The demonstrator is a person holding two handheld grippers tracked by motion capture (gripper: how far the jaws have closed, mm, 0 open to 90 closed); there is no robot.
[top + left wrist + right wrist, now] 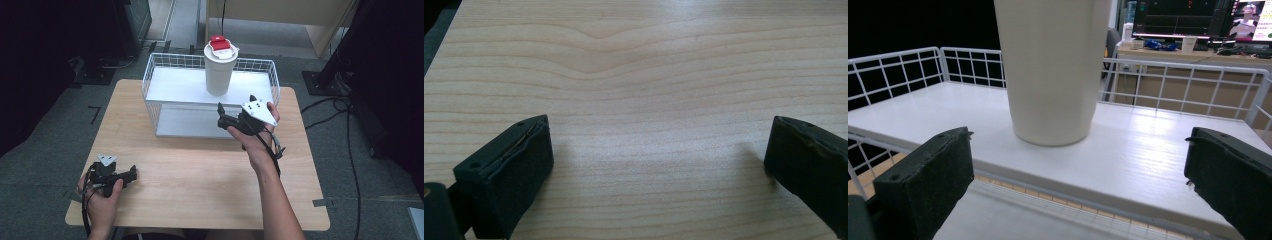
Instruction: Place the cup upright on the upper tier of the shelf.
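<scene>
A tall white cup (219,70) with a red and white lid (220,46) stands upright on the top shelf of a white wire rack (160,80) at the back of the wooden table. My right gripper (220,116) hovers just in front of the rack, below the cup, pointing at it with its jaws wide apart. In the right gripper view the cup (1052,70) rises straight ahead between the open jaws (1078,165), a short way off. My left gripper (133,175) rests low over the table's front left corner, open with nothing in it (659,150).
The rack has a white upper shelf (1148,145) with a low wire rail (1178,82) and a lower shelf (185,122) beneath it. Bare wooden tabletop (200,170) spreads between the two hands. Cables (325,107) and dark equipment lie on the floor around the table.
</scene>
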